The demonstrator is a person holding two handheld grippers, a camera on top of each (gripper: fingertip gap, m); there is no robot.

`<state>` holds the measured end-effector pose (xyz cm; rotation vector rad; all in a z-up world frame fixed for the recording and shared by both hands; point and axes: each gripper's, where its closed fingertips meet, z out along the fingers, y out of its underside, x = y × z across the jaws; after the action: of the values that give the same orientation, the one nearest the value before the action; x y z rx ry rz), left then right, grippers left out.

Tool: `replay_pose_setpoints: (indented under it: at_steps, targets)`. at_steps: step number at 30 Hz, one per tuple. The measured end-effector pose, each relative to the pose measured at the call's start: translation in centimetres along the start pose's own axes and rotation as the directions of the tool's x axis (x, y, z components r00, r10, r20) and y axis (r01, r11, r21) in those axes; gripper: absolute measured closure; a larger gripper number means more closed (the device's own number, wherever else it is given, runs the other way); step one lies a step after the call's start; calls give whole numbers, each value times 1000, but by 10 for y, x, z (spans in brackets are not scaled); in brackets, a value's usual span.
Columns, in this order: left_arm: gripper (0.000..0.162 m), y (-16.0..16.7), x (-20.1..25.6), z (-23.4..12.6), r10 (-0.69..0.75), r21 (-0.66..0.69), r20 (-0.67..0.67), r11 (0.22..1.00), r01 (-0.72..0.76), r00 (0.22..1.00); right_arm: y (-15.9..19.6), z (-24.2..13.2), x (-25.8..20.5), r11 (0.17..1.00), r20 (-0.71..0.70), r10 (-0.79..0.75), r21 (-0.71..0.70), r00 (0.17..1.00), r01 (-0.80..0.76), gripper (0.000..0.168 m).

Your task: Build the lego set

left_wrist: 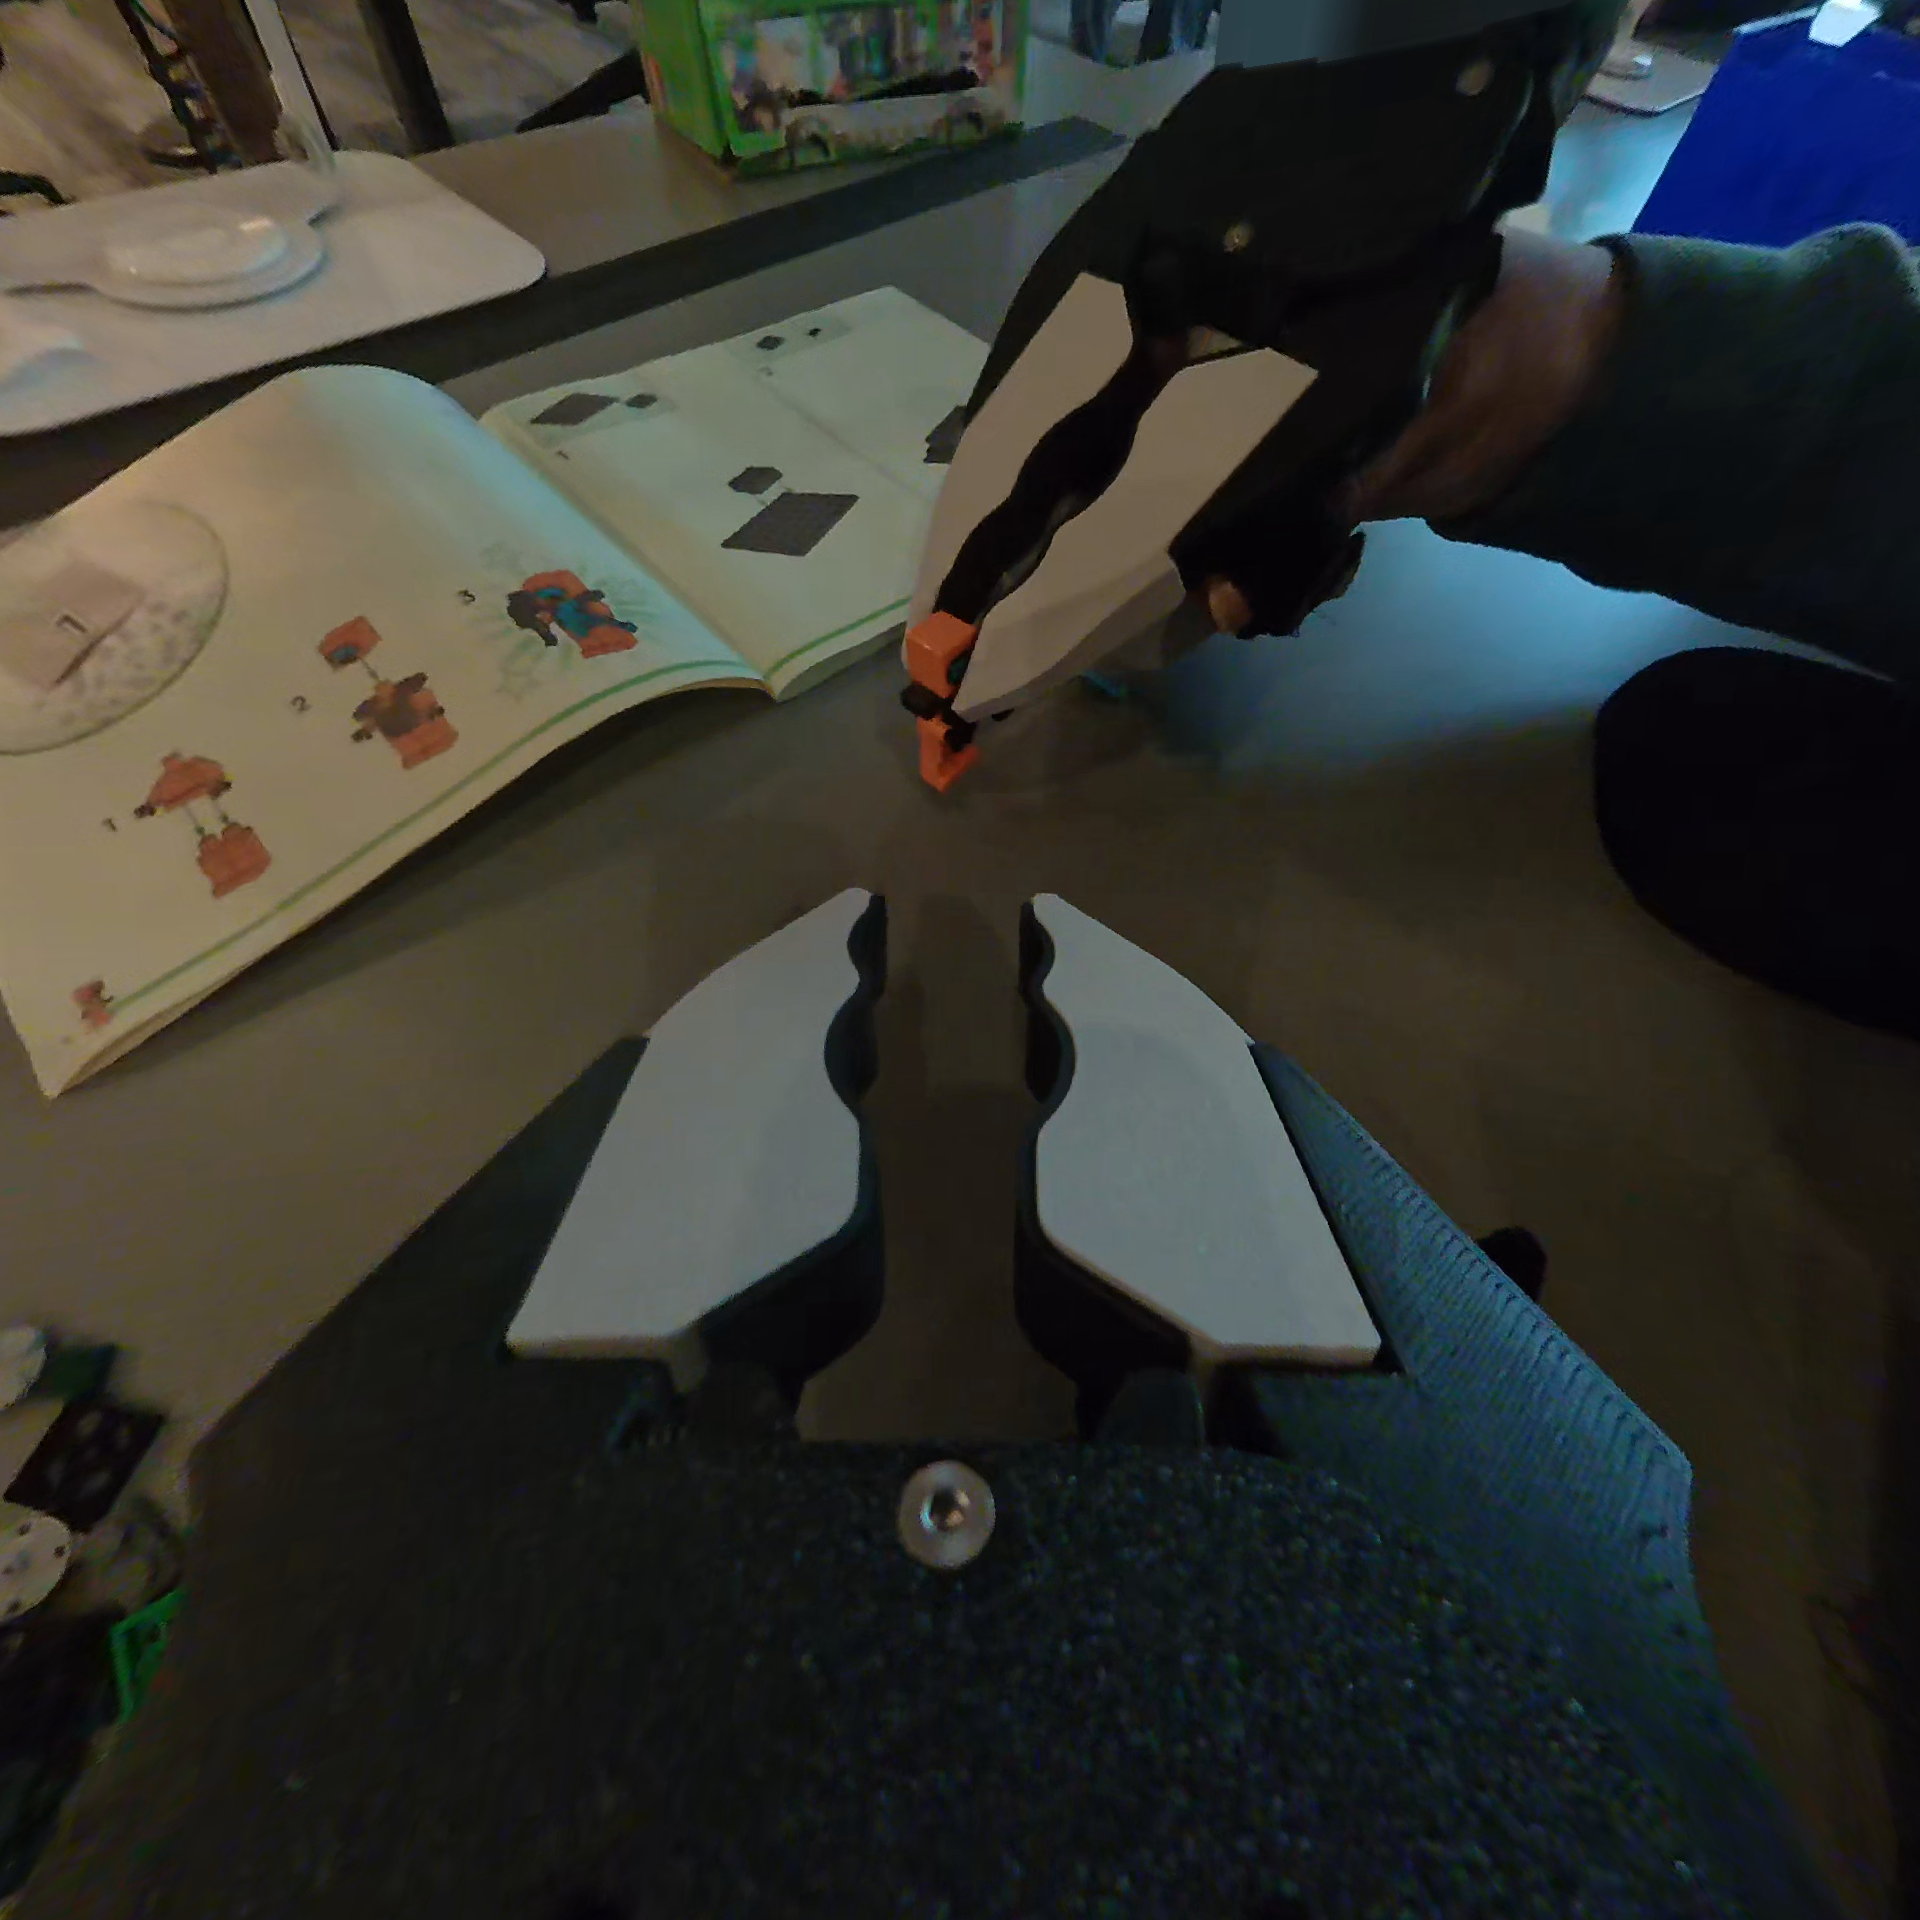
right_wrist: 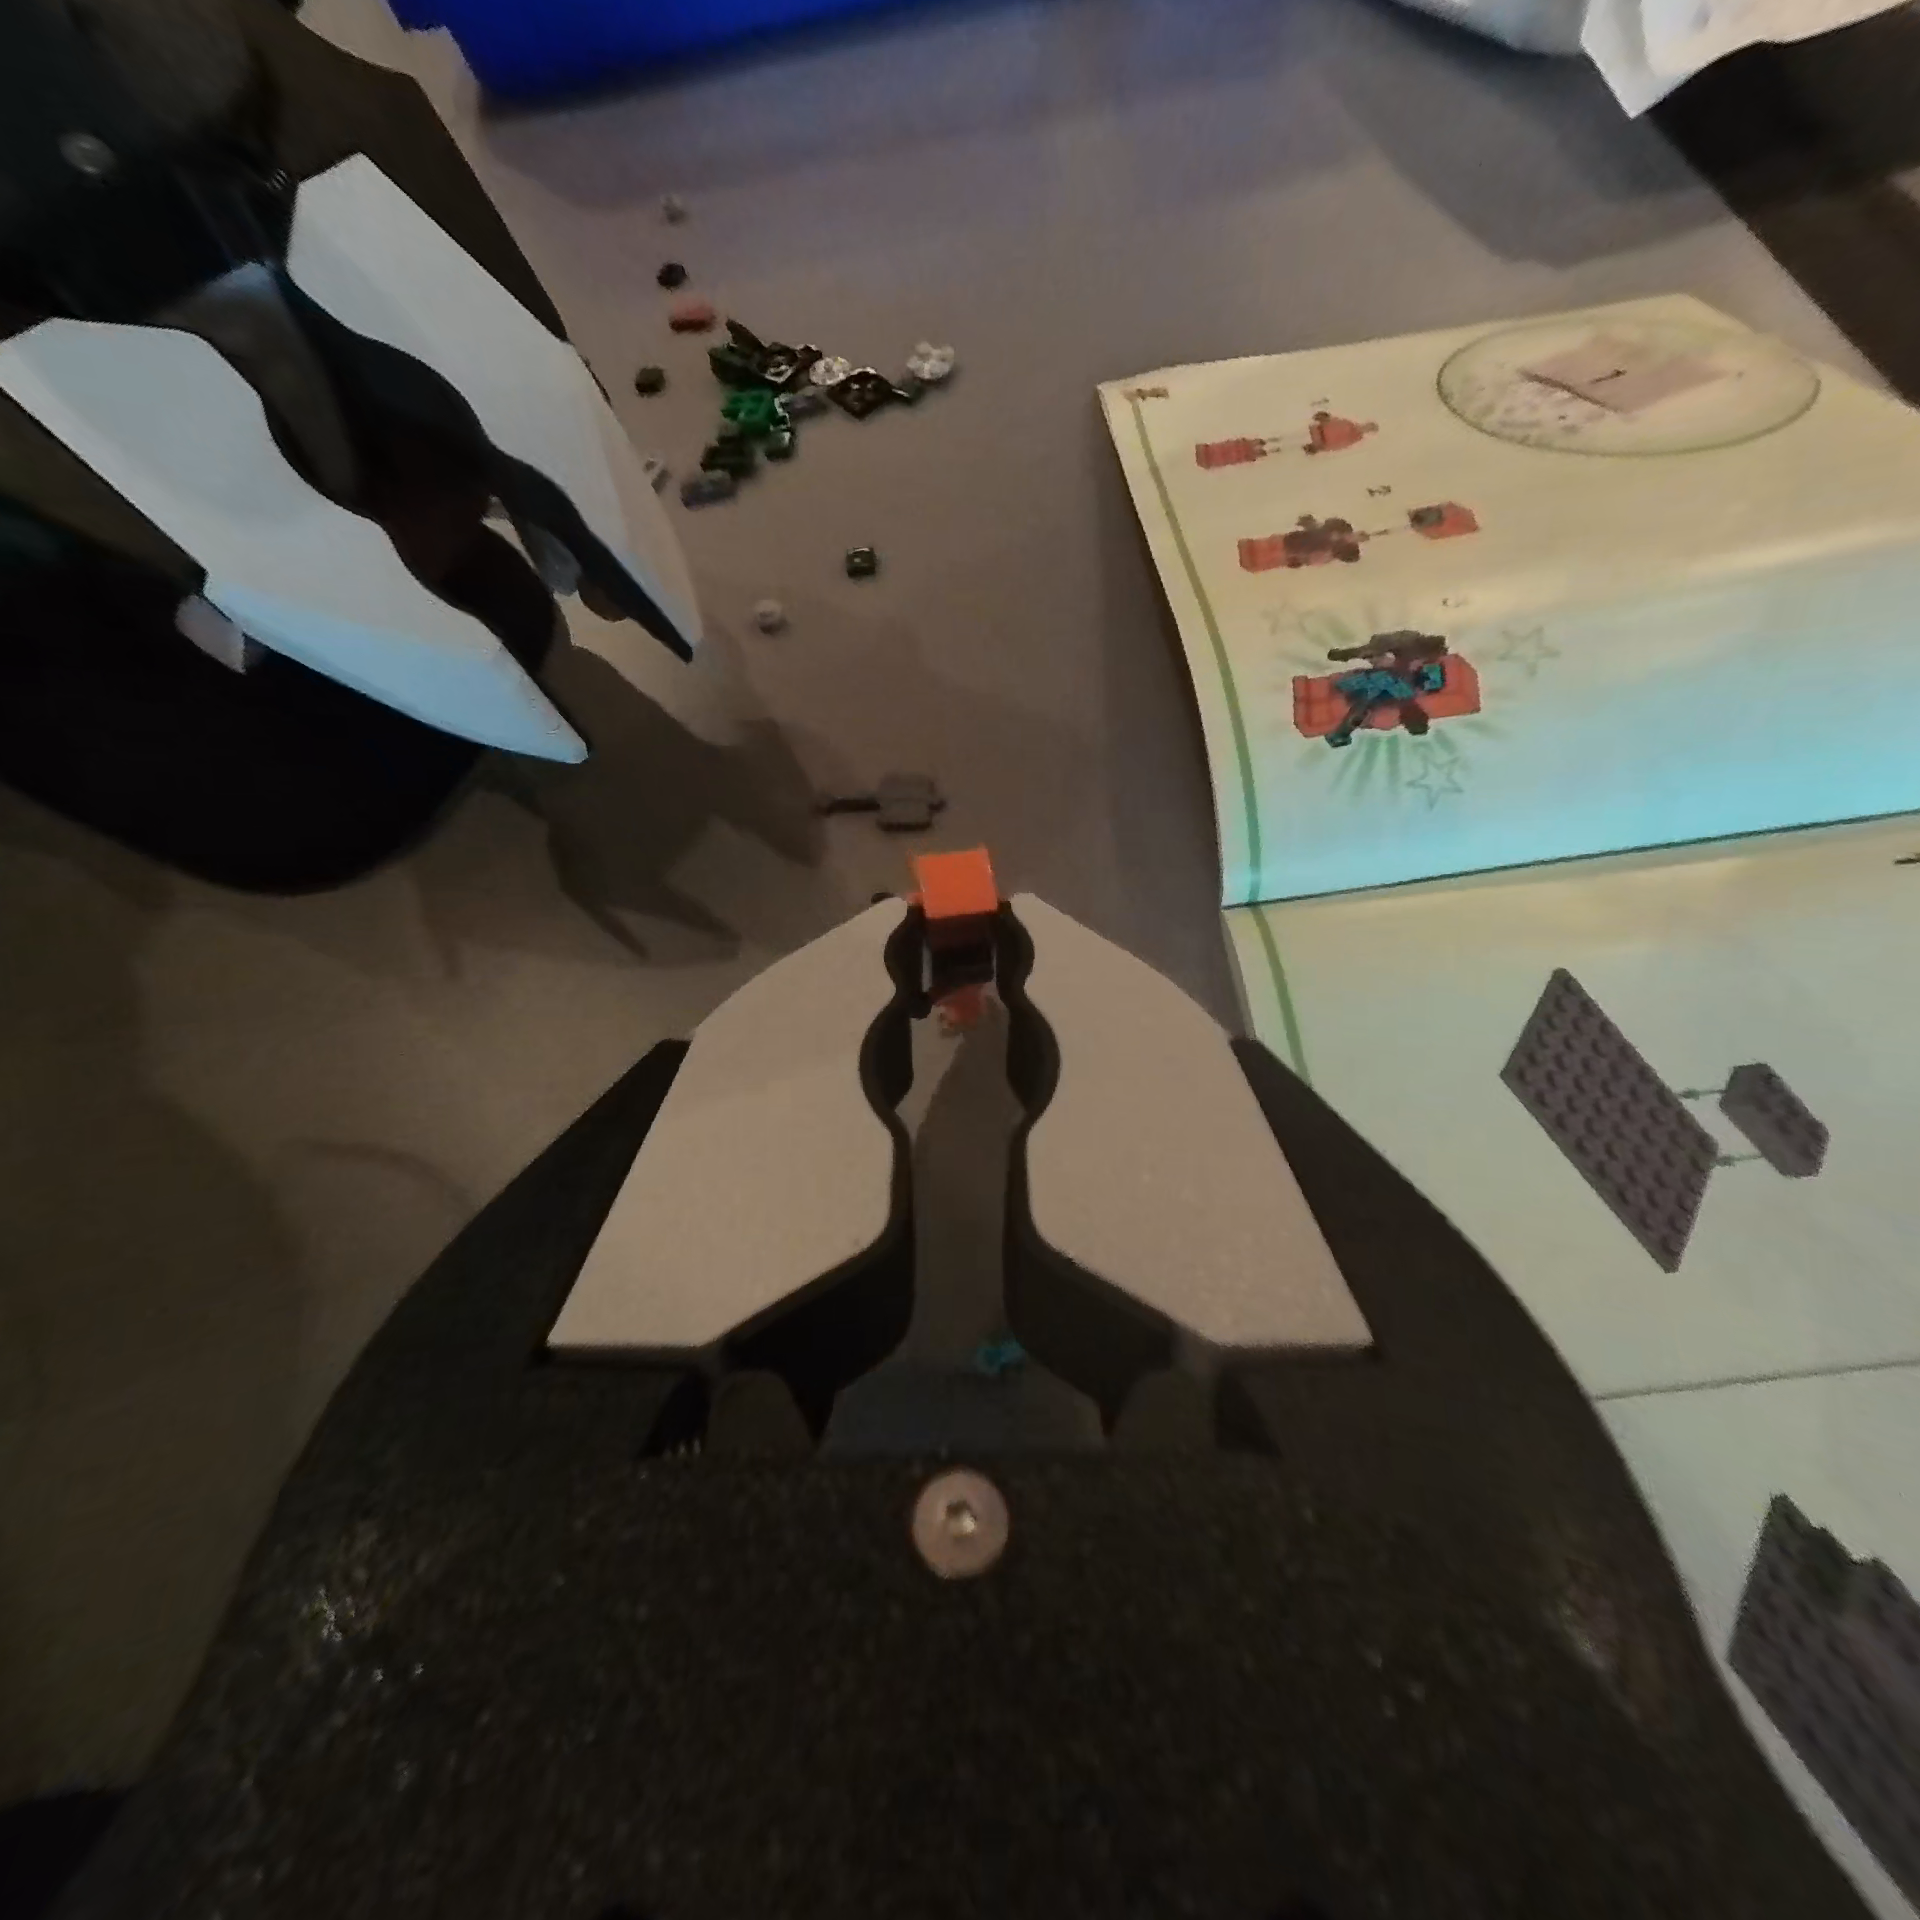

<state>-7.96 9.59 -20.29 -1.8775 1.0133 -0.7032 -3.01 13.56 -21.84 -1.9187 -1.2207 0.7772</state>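
My right gripper (right_wrist: 954,914) is clamped on a small orange-and-black lego assembly (right_wrist: 951,883), its foot touching the grey table (left_wrist: 1195,935); my left gripper (left_wrist: 954,914) hangs apart, empty.

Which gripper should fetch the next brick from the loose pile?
Left. The left gripper is open and empty, and the scattered pile of small dark, green and clear bricks lies on its side. The right gripper is shut on the small orange-and-black brick assembly.
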Motion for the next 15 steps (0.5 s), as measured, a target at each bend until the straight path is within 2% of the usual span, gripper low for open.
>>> replay_pose_setpoints:
  at_steps: [15]
  targets:
    - [139, 10, -7, 7, -27, -82, 36, 996, 30, 999, 10, 6, 3, 999, -44, -19, -34, 999, 17, 155]
